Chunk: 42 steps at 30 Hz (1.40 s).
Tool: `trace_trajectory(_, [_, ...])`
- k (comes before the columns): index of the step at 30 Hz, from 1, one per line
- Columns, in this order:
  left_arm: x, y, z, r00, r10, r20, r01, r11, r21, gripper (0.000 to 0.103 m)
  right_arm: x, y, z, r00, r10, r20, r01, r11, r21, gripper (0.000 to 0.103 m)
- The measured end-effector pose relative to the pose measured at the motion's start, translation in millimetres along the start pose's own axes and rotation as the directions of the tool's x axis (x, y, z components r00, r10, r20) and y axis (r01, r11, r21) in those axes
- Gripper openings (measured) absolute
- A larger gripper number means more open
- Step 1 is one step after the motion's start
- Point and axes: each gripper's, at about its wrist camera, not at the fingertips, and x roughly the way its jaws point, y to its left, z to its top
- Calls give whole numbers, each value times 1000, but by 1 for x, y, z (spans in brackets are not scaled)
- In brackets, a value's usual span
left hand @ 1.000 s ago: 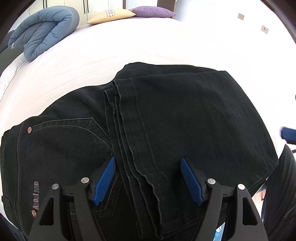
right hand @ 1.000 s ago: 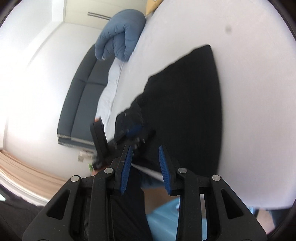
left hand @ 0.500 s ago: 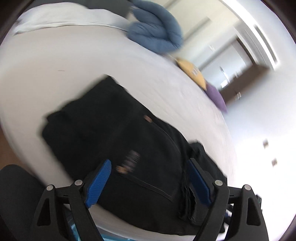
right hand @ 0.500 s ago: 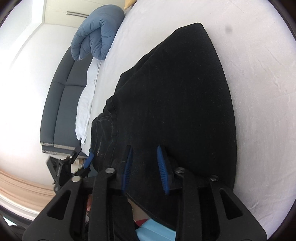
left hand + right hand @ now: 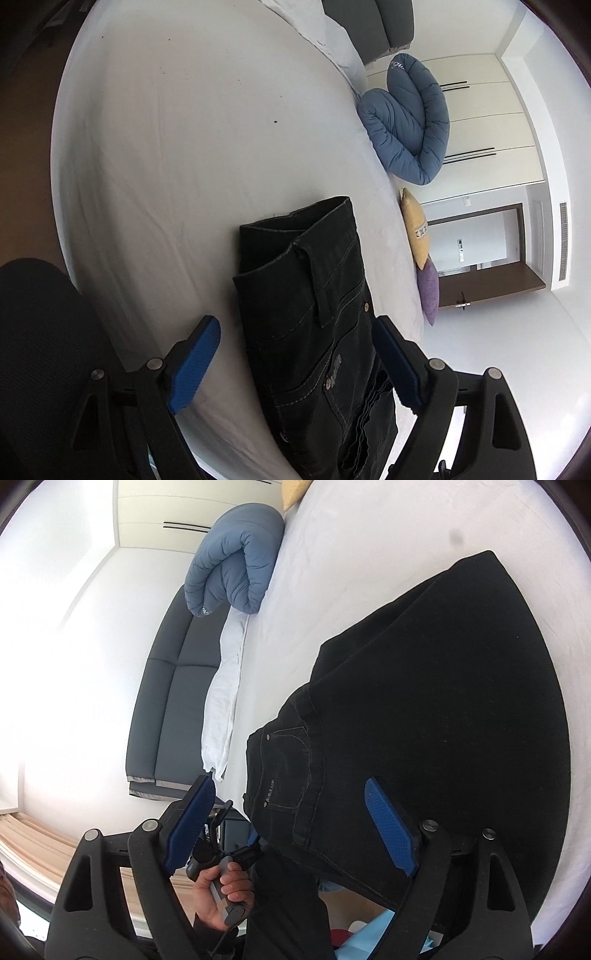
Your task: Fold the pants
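Note:
Black folded pants (image 5: 314,314) lie on the white bed (image 5: 184,147), with the waistband and a back pocket facing the left wrist view. My left gripper (image 5: 295,325) hovers at the waistband end, open, its blue pads wide of the cloth. In the right wrist view the pants (image 5: 461,701) spread as a broad dark slab. My right gripper (image 5: 288,786) hangs over the pocket corner with its jaws opening; the cloth shows between the pads, which do not press on it. A hand (image 5: 225,886) holds the left gripper's handle at the bed's edge.
A rolled blue duvet (image 5: 406,122) lies at the bed's far side, with a yellow pillow (image 5: 415,229) and a purple pillow (image 5: 428,291) beyond. A dark sofa (image 5: 166,709) stands beside the bed. A dark sleeve (image 5: 37,350) fills the lower left.
The left gripper rolled and swung from the hem side to the waistband end. The right gripper's jaws went from narrow to wide, and it moved in over the pants.

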Motion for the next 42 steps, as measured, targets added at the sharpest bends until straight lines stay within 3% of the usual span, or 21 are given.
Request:
trace_trajectory(12, [25, 4, 18, 994, -105, -36, 102, 993, -65, 86, -13, -5, 4, 1000, 3, 9, -3, 1000, 6, 83])
trace_trajectory(15, [32, -1, 20, 995, -74, -65, 69, 995, -65, 59, -7, -6, 7, 1000, -21, -12, 21, 1000, 5, 83])
trace_trajectory(16, [35, 1, 20, 994, -75, -78, 69, 994, -82, 40, -6, -6, 8, 999, -29, -18, 29, 1000, 3, 83])
trace_trajectory(17, [37, 3, 19, 993, -84, -85, 75, 992, -98, 35, -5, -5, 10, 999, -31, -26, 31, 1000, 1, 83])
trace_trajectory(20, [37, 1, 18, 995, -77, -70, 70, 993, -99, 31, 3, -1, 15, 998, -44, -51, 43, 999, -14, 83])
trace_trajectory(27, [32, -7, 17, 999, -34, -37, 32, 997, -68, 28, 28, -18, 24, 967, -185, -173, 189, 982, 11, 82])
trace_trajectory(32, [24, -30, 10, 999, 40, 22, -42, 997, 64, 22, 26, -14, 22, 961, -215, -173, 217, 976, -8, 82])
trace_trajectory(36, [15, -64, 4, 997, 52, 62, -63, 980, 188, 20, 21, -14, 18, 963, -219, -155, 218, 976, -20, 82])
trace_trajectory(38, [11, -89, -2, 996, 49, 80, -70, 956, 285, 18, 20, -14, 17, 963, -223, -149, 222, 975, -19, 82])
trace_trajectory(42, [5, -149, -26, 996, 15, 89, -57, 871, 487, 18, 19, -13, 14, 961, -238, -138, 236, 971, -30, 83])
